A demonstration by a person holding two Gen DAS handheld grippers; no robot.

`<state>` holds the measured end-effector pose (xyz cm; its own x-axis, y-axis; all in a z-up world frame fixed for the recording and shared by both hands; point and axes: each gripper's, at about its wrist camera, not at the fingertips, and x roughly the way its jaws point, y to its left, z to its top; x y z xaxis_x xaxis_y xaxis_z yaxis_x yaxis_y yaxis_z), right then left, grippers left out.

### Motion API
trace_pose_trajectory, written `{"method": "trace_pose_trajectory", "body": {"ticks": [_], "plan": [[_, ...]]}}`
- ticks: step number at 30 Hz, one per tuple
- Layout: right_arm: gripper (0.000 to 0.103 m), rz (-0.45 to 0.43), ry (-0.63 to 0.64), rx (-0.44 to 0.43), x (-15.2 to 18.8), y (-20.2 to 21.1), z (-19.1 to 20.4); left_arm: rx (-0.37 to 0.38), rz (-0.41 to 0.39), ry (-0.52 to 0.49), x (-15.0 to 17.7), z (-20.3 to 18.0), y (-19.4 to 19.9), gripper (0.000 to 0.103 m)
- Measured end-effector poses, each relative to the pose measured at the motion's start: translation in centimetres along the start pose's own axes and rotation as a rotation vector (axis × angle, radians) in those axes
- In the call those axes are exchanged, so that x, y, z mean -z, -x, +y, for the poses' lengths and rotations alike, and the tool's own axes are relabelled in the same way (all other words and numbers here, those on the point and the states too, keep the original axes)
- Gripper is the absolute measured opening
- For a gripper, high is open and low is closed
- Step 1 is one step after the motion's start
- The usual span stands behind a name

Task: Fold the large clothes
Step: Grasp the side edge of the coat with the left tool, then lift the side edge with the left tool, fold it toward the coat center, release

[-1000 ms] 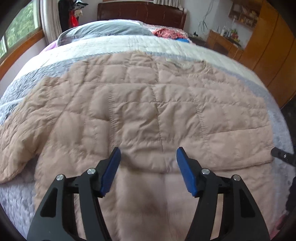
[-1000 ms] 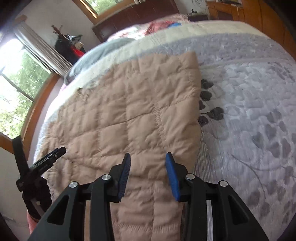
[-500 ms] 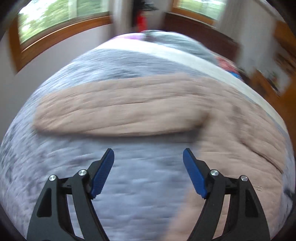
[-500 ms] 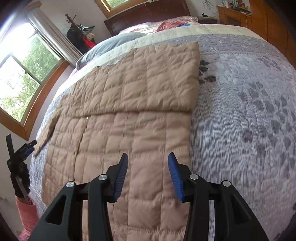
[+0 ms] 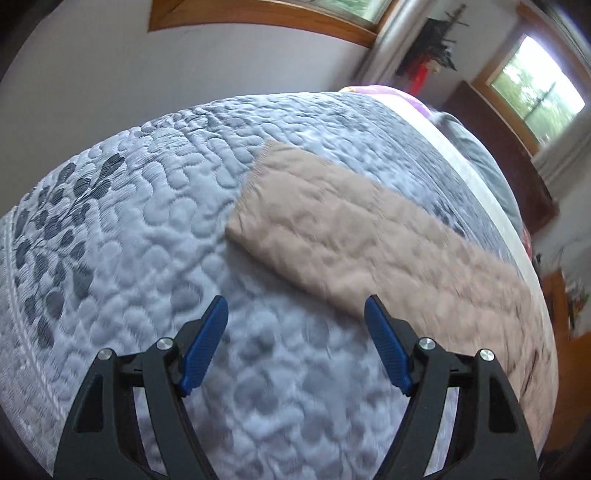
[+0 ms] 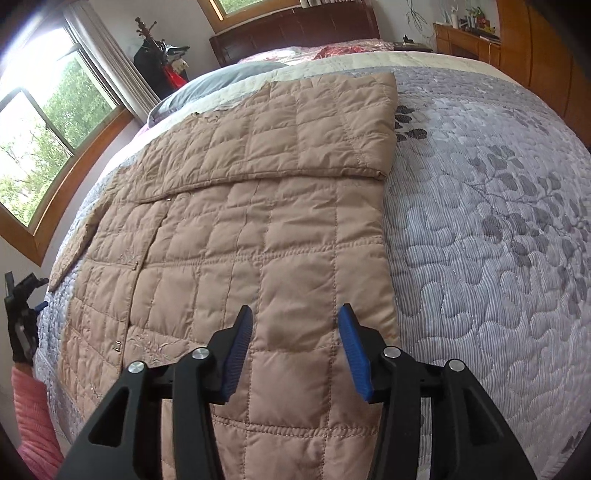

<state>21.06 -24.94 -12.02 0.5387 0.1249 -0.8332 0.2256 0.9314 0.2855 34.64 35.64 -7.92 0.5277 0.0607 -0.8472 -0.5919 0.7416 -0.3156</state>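
Note:
A tan quilted jacket (image 6: 258,229) lies flat on the grey patterned bedspread (image 6: 498,221). One sleeve is folded across its upper body (image 6: 325,122). The other sleeve (image 5: 351,236) lies stretched out on the bedspread in the left wrist view, cuff to the left. My left gripper (image 5: 295,314) is open and empty, a little short of that sleeve's near edge; it also shows small at the left edge of the right wrist view (image 6: 26,299). My right gripper (image 6: 295,325) is open and empty above the jacket's lower body, near its right edge.
The bed has a dark wooden headboard (image 6: 295,33) and pillows (image 6: 221,81) at the far end. Windows (image 6: 40,129) line the left wall. Wooden cabinets (image 6: 535,48) stand at the right. The bedspread (image 5: 110,258) drops off at the bed's left edge.
My left gripper swung left, from over the jacket's body out to the stretched sleeve near the bed's edge. My right gripper drew back and opened wider.

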Motion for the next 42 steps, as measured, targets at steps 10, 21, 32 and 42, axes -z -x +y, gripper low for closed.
{"method": "trace_pose_trajectory", "body": {"ticks": [10,21,32,42], "plan": [[0.049,0.009,0.028,0.024,0.3,-1.3,0.0,0.004,-0.012,0.112,-3.0,1.4,-3.2,0.059],[0.050,0.007,0.055,0.033,0.4,-1.9,0.1,-0.064,-0.070,0.085,-3.5,1.1,-3.9,0.026],[0.050,-0.032,0.036,-0.011,0.4,-0.4,0.0,0.006,-0.189,0.027,-2.5,-2.6,0.7,0.007],[0.050,-0.053,0.044,-0.050,0.7,0.9,0.6,0.164,-0.293,-0.276,2.8,-15.0,8.5,0.006]]}}
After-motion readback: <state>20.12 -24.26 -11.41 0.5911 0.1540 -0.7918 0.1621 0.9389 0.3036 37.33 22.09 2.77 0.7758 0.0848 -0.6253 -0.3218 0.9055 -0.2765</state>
